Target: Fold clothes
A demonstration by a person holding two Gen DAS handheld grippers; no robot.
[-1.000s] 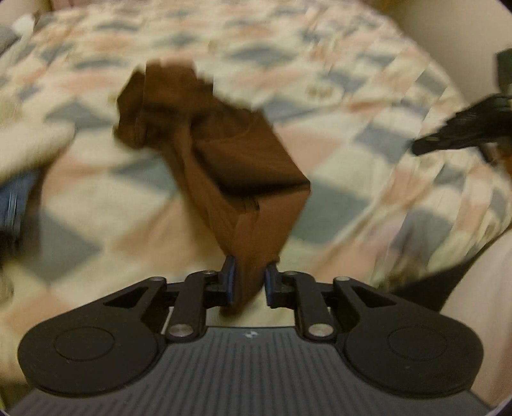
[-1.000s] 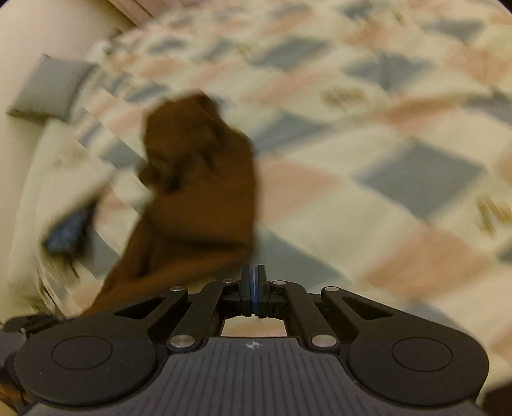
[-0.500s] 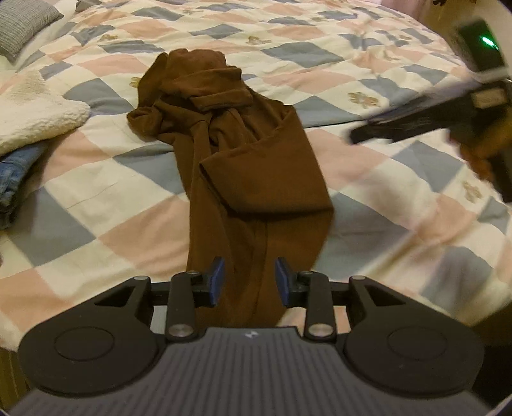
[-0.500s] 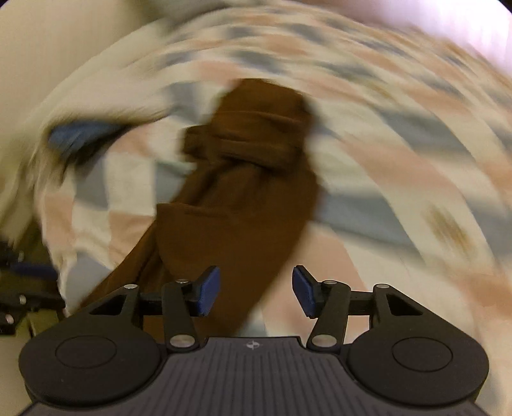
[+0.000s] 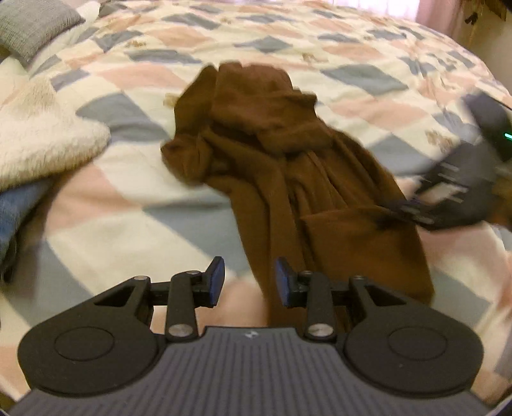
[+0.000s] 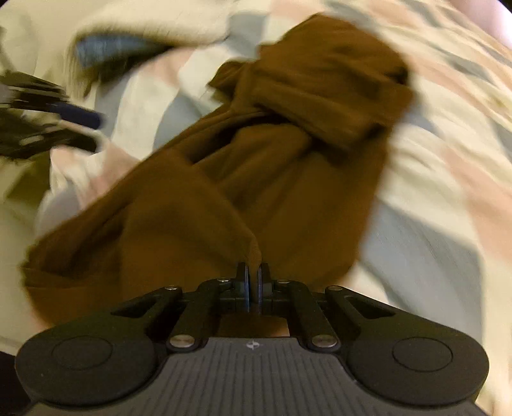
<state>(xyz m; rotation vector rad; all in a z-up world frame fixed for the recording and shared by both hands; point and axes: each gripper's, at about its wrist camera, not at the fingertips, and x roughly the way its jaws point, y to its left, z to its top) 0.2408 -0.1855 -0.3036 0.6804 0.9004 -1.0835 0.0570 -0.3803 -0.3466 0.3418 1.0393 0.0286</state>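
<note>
While the brown garment (image 5: 297, 179) lies crumpled lengthwise on the bed's patchwork quilt (image 5: 368, 76), the two grippers attend to its near end. The left gripper (image 5: 249, 281) hangs just above the quilt with its jaws apart and nothing between them; its blue-padded fingers (image 5: 216, 278) stand at the garment's near left edge, the cloth passing in front of the right-hand finger. The right gripper (image 6: 252, 281) has its jaws together, clamped on a pinch of the brown fabric, which rises to the fingertips in a small peak. In the left wrist view the right gripper appears blurred at the right, reaching in over the garment's right side. The far end of the garment is bunched into thick folds. To the left on the bed lie a cream fleece item (image 5: 41, 140) resting on blue denim (image 5: 16, 204), with a grey pillow (image 5: 28, 22) beyond them at the far corner. The right wrist view is heavily blurred.
</note>
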